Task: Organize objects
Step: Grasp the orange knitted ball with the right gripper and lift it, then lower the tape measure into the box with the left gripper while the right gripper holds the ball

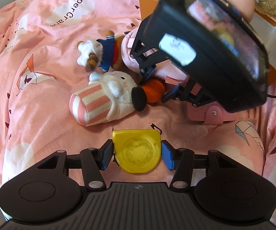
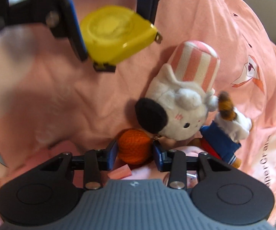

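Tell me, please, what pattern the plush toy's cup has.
Pink and white stripes, clearest in the right wrist view.

2 plush toys (image 1: 107,94), 1 tape measure (image 1: 137,150), 1 yarn ball (image 2: 134,146), 1 box (image 1: 272,36).

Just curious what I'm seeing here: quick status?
Left gripper shut on yellow tape measure. Right gripper straddling orange yarn ball, grip unclear. Striped plush touching the ball.

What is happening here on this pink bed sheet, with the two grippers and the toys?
A person is tidying small things on a pink sheet. The left gripper holds a yellow tape measure. The right gripper straddles an orange yarn ball beside the striped plush; whether its pads press it is unclear. An orange box stands open behind.
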Demonstrator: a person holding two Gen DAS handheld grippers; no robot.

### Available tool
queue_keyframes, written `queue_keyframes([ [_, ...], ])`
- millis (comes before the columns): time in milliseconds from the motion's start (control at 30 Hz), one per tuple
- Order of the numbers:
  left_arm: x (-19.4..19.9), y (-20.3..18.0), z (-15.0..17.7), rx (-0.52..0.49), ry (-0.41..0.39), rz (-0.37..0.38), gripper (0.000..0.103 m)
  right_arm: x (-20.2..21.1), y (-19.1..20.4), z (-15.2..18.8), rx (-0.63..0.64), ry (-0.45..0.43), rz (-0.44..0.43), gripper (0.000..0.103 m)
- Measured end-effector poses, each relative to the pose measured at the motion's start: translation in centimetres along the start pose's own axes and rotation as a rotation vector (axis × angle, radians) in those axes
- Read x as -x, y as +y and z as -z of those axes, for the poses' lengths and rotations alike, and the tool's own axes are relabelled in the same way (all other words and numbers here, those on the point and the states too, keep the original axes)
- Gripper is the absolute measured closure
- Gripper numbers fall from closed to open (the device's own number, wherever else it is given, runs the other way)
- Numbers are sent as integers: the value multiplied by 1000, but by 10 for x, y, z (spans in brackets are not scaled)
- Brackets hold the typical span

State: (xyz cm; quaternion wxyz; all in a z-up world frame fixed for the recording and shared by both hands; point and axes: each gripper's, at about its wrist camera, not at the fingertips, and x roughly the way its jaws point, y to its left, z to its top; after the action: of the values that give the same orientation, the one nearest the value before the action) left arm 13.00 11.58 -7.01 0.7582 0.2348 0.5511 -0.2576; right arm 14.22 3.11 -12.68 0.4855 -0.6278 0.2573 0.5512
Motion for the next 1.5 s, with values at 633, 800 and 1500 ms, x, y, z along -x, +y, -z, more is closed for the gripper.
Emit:
queue_keyframes([
  [633,39,-18,-21,-42,-101,-3,42,102,-35,26,-311,-250,-90,60],
  [800,63,-28,-37,-54,-166,3,42,147,-41,52,-468,-304,-29,60],
  [1500,40,-109,-146,-347,-173,20,42,152,-2,224,-826,-16,115,60],
])
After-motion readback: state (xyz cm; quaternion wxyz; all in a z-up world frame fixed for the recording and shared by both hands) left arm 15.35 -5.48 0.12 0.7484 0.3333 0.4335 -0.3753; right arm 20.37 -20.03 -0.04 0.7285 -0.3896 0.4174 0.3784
